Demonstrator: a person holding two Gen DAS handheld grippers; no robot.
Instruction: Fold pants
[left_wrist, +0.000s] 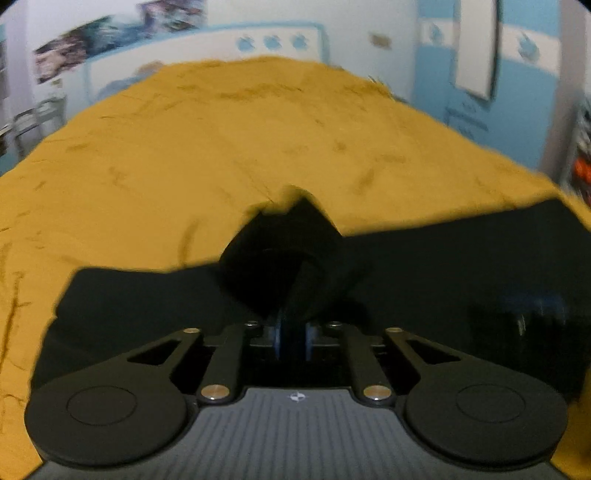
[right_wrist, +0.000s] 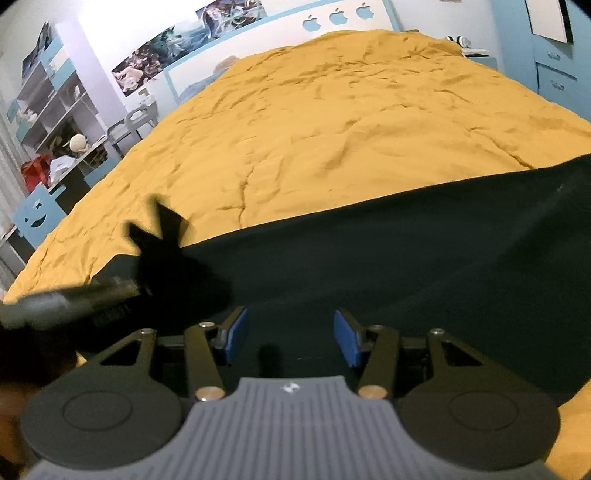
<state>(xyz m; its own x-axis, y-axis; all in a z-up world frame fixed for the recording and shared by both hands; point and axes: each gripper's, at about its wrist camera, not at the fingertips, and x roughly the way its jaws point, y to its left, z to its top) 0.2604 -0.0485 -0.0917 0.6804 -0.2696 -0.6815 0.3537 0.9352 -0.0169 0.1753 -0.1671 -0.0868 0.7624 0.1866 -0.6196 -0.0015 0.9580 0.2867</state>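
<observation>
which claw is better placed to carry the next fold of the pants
Left, probably: the left claw has a bunched bit of the black pants between its pads, while the right claw hangs open above them.

A home bedroom, likely a child's

A bed (right_wrist: 332, 122) with a mustard cover fills it; behind its headboard (right_wrist: 343, 16) hang posters (right_wrist: 177, 40), with shelves (right_wrist: 48, 96) to its left.
</observation>
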